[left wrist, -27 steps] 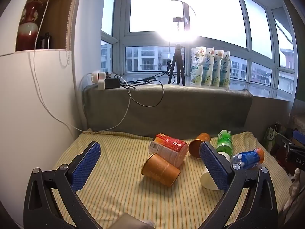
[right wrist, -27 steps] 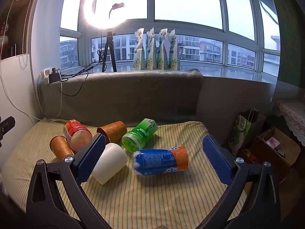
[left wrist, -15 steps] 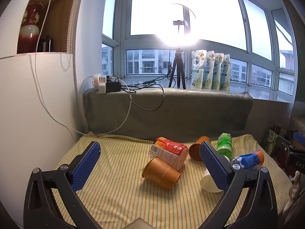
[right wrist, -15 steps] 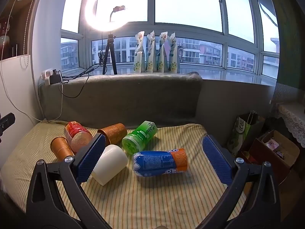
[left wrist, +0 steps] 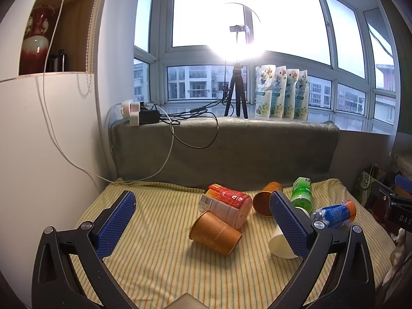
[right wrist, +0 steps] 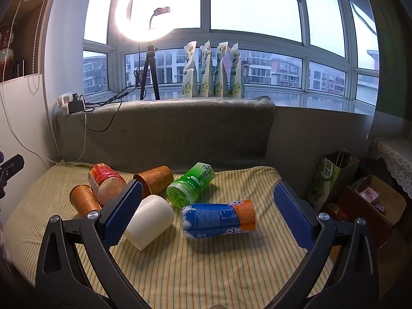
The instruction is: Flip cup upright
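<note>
Several cups lie on their sides on a striped yellow cloth point(left wrist: 159, 257). An orange paper cup point(left wrist: 215, 232) lies nearest my left gripper point(left wrist: 203, 224), which is open and empty above the cloth. Behind the orange cup lie a red-labelled cup point(left wrist: 228, 204), a second orange cup point(left wrist: 265, 202), a green cup point(left wrist: 301, 194), a white cup point(left wrist: 279, 242) and a blue-and-orange cup point(left wrist: 334, 212). My right gripper point(right wrist: 208, 215) is open and empty, with the blue-and-orange cup point(right wrist: 219, 217) between its fingers' line of sight and the white cup point(right wrist: 149, 221) by its left finger.
A grey padded backrest point(left wrist: 231, 152) runs behind the cloth, with a power strip and cables point(left wrist: 139, 114) on top. A ring light on a tripod point(right wrist: 144, 15) and several pouches point(right wrist: 213, 72) stand on the sill. A white cabinet point(left wrist: 38, 141) is left; bags and boxes point(right wrist: 360, 193) are right.
Both views have shifted slightly, so the cups sit a little lower and further off in the left wrist view. No cup has moved. Both grippers stay open.
</note>
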Demonstrator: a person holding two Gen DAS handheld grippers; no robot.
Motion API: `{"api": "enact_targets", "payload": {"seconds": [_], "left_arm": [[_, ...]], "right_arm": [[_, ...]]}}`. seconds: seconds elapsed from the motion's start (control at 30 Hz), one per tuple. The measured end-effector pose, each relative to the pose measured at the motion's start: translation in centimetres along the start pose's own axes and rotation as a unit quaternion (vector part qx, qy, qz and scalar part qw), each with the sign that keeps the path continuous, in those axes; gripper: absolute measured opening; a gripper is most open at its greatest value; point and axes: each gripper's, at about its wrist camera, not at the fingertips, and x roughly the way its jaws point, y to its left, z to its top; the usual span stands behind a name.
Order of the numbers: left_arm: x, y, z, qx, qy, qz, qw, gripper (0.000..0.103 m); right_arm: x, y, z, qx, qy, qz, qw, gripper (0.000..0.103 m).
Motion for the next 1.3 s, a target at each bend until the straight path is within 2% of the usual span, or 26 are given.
{"api": "enact_targets", "payload": {"seconds": [1.3], "left_arm": [[0.4,0.2,-0.6,-0.001,0.005,0.003,1.0,0.103]], "right_arm": [[0.3,1.1,-0.3,-0.002,0.005,0.005,1.0,0.103]]}}
